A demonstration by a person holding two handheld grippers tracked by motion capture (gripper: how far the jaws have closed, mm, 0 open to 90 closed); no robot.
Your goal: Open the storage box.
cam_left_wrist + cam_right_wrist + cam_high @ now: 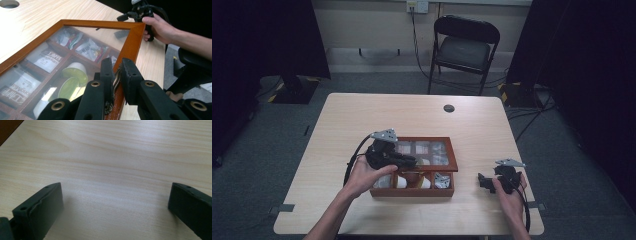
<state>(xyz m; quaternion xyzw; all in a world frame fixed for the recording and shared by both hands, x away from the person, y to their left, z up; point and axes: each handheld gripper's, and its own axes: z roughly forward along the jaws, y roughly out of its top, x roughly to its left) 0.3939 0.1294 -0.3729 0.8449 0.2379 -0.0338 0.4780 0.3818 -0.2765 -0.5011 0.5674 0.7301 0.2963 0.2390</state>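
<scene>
A brown wooden tea box [412, 191] stands near the table's front middle. Its glass-paned lid [428, 152] is lifted partway, hinged at the far side. My left gripper [411, 162] is shut on the lid's front frame. In the left gripper view the two black jaws [118, 65] pinch the wooden frame [130, 45] between them. Through the glass I see tea sachets [47, 58] and green-topped cups [73, 72] in compartments. My right gripper [484, 181] rests open on the table to the right of the box, its jaws [115, 202] wide apart over bare wood.
The light wooden table [362, 115] has a round cable hole [449, 108] at the back. A black folding chair [464, 47] stands beyond the far edge. A dark corner of the box [7, 126] shows in the right gripper view.
</scene>
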